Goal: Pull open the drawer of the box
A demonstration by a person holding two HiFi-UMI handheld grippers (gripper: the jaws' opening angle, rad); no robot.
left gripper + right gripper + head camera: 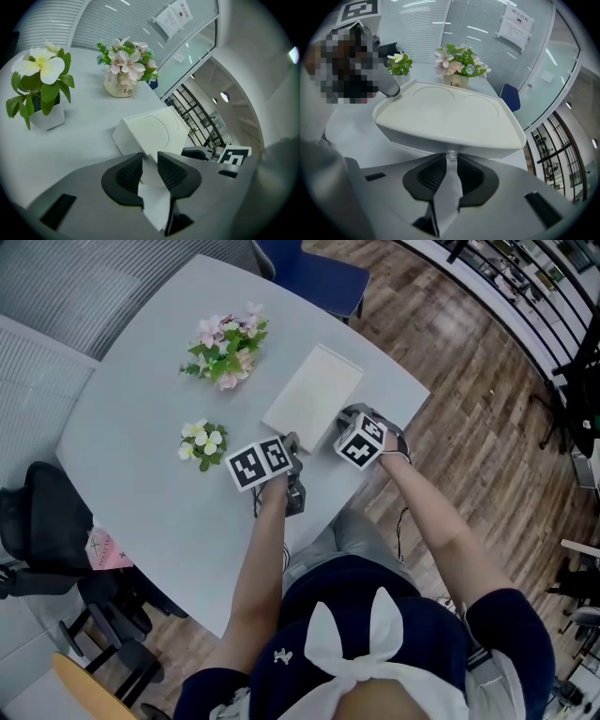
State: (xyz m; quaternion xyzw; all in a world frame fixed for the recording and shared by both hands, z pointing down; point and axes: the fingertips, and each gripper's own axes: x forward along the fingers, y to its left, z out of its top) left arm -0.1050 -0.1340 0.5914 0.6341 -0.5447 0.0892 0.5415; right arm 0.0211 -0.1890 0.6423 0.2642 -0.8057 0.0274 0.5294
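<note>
A flat white box point(314, 385) lies on the pale table point(141, 437), its drawer front facing me. In the right gripper view the box point(445, 115) fills the middle, with a small clear knob point(451, 156) on the drawer front. My right gripper point(451, 162) has its pads pressed on that knob; in the head view it point(347, 416) sits at the box's near right edge. My left gripper point(292, 442) is at the box's near left corner. In the left gripper view the box point(150, 131) has its corner running in between the jaws of the left gripper point(150, 171), which is shut on it.
A pot of pink flowers point(227, 351) stands behind the box on the left, and a small pot of white flowers point(202, 442) left of my left gripper. A blue chair point(314, 273) is behind the table, a black chair point(37, 517) at its left. The table edge runs close to my body.
</note>
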